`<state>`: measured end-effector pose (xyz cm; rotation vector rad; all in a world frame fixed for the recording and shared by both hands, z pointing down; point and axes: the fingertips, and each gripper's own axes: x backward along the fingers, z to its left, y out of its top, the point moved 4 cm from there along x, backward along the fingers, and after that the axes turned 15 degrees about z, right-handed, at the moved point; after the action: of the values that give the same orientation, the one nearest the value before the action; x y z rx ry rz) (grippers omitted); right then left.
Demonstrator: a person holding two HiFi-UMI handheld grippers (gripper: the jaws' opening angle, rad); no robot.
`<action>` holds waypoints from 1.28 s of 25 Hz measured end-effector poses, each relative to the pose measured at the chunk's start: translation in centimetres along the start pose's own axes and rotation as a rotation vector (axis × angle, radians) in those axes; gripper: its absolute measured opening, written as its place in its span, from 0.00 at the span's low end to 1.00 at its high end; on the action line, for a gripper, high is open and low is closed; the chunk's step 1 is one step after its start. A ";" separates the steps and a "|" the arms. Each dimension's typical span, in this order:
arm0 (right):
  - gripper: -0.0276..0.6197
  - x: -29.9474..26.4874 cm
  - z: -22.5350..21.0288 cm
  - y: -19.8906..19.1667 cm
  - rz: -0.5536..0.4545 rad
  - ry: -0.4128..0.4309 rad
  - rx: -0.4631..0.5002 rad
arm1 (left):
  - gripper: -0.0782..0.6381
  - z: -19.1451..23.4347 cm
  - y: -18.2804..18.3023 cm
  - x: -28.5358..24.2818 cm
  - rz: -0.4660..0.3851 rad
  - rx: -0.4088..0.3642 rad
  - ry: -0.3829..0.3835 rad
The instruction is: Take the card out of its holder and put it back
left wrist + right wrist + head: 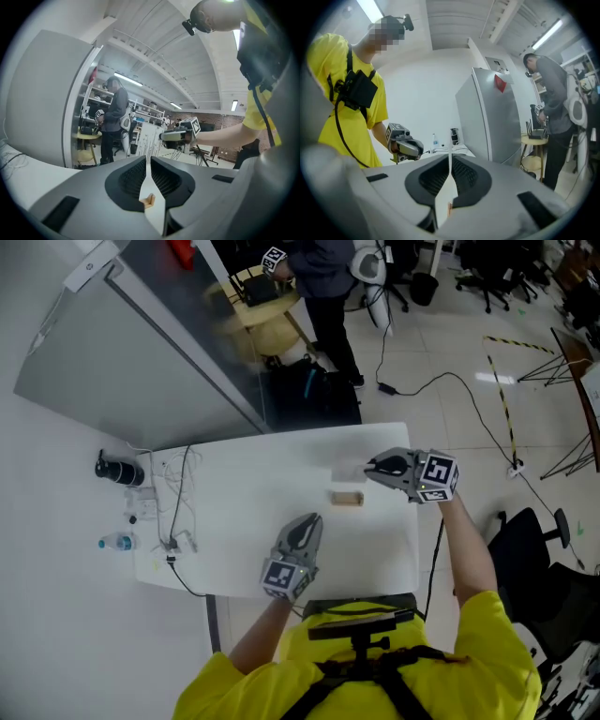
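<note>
A small wooden card holder (347, 498) lies on the white table (244, 474), right of its middle. My right gripper (370, 466) hovers just beyond the holder, shut on a thin white card (354, 468). In the right gripper view the card (450, 157) shows edge-on, rising from between the pressed jaws. My left gripper (312, 519) rests near the table's front edge, shut and holding nothing, its tips pointing toward the holder. In the left gripper view the holder (149, 200) shows in the slit below the jaws and the right gripper (176, 136) hangs beyond.
At the table's left end lie a black cylinder (120, 470), a small water bottle (117, 542) and loose white cables (173, 502). A grey partition (122, 362) stands behind the table. A person (319, 277) works at a yellow stool behind. A black chair (534, 549) stands right.
</note>
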<state>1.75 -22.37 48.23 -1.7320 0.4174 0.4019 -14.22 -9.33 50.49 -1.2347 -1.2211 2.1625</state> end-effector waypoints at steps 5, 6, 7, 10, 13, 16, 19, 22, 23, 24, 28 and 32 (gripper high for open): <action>0.07 3.4 1.8 5.4 -0.016 -0.039 0.085 | 0.15 -0.5 1.0 0.5 -0.085 -0.028 0.026; 0.07 3.8 2.1 5.8 -0.021 -0.047 0.091 | 0.15 -0.6 1.0 0.5 -0.085 -0.034 0.033; 0.07 3.9 2.4 6.0 -0.022 -0.052 0.095 | 0.15 -0.7 1.1 0.6 -0.083 -0.039 0.042; 0.07 3.8 3.1 6.2 -0.017 -0.058 0.101 | 0.14 -1.3 1.6 0.9 -0.099 -0.060 0.035; 0.07 3.4 3.3 5.9 -0.013 -0.059 0.097 | 0.14 -1.6 1.6 1.0 -0.099 -0.072 0.032; 0.07 3.3 3.2 5.4 -0.014 -0.054 0.084 | 0.14 -1.5 1.3 1.1 -0.093 -0.084 0.044; 0.07 3.2 3.0 4.9 -0.006 -0.054 0.081 | 0.14 -1.8 1.3 1.2 -0.097 -0.091 0.048; 0.07 3.0 2.6 4.5 -0.004 -0.051 0.070 | 0.14 -2.0 1.3 1.0 -0.079 -0.081 0.041; 0.07 2.9 2.5 4.4 -0.005 -0.050 0.063 | 0.14 -2.0 1.3 1.0 -0.078 -0.077 0.041; 0.07 2.8 2.5 4.1 -0.006 -0.047 0.056 | 0.14 -2.1 1.2 0.9 -0.075 -0.074 0.041; 0.07 1.4 2.2 1.5 0.021 -0.015 0.043 | 0.14 -2.1 0.5 0.1 -0.041 -0.071 0.031; 0.07 -1.6 1.2 -2.9 0.068 0.005 0.008 | 0.14 -2.0 -0.2 -0.5 -0.013 -0.071 0.016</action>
<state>1.70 -20.57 51.24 -1.7147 0.4819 0.4447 -12.32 -8.59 50.46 -1.2667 -1.3055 2.1132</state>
